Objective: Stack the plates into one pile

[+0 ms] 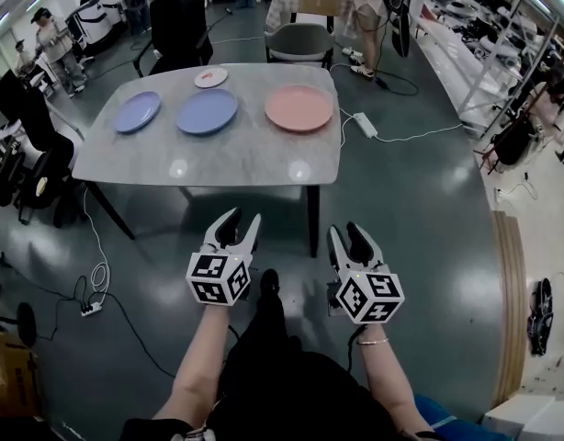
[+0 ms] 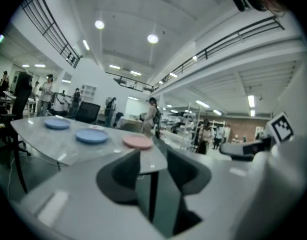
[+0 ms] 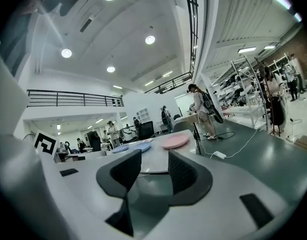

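Note:
Three plates lie in a row on the grey marble table (image 1: 218, 168): a small blue plate (image 1: 138, 111) at the left, a larger blue plate (image 1: 208, 111) in the middle and a pink plate (image 1: 299, 107) at the right. A small white dish (image 1: 210, 78) sits behind them. My left gripper (image 1: 240, 220) and right gripper (image 1: 351, 235) hover over the floor in front of the table, well short of it. Both are open and hold nothing. From the left gripper view the pink plate (image 2: 138, 142) lies ahead, and the right gripper view shows the pink plate (image 3: 175, 141) too.
A grey chair (image 1: 299, 42) and a black chair (image 1: 178, 23) stand behind the table. A white power strip (image 1: 366, 124) and cable lie on the floor at the right. Another power strip (image 1: 90, 308) lies at the left. Shelving (image 1: 475, 35) runs along the right side. People stand in the background.

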Demonstrator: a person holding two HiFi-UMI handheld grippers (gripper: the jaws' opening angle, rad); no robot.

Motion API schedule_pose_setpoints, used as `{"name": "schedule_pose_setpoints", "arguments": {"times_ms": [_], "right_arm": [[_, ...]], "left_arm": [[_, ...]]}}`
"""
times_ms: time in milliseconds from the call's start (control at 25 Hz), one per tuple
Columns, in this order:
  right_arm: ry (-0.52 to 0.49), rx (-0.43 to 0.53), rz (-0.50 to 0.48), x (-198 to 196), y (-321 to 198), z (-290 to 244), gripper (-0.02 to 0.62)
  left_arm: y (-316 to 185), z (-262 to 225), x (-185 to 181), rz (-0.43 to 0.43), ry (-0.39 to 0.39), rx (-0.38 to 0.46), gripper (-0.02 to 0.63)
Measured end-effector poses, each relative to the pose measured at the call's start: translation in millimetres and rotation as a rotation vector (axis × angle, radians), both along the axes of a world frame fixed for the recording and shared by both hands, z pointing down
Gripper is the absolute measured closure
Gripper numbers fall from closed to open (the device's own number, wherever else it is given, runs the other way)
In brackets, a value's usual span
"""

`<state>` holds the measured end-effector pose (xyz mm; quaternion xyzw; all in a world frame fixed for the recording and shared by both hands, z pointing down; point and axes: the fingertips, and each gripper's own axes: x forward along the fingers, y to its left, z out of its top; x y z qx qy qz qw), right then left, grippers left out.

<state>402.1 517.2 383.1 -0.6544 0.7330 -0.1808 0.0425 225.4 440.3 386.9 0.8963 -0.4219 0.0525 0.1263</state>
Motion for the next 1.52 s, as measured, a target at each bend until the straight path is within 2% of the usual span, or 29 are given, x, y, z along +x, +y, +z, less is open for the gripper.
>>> {"name": "schedule_pose_setpoints", "arguments": {"times_ms": [720, 840, 1120, 1320, 1520], "right_arm": [[-0.022, -0.044, 0.152, 32, -215, 7, 0.449], [-0.027, -0.058, 0.181, 34, -233, 9, 0.449], [-0.052, -0.121, 0.219, 62, -260, 31, 0.449], [-0.062, -0.138, 0.219, 79, -292, 43, 0.449], [-0.062, -0.160, 0.208, 100, -335, 51, 0.449]], "left_arm": [[-238, 14, 22, 0.078, -0.011, -0.048, 0.446], [-261, 21, 24, 0.091, -0.037, -0.067, 0.446], [-297, 38, 52, 0.108, -0.035, -0.121, 0.446], [-329, 49, 68, 0.096, -0.041, -0.138, 0.446], [-366, 65, 83, 0.076, -0.045, -0.190, 0.446]]}}
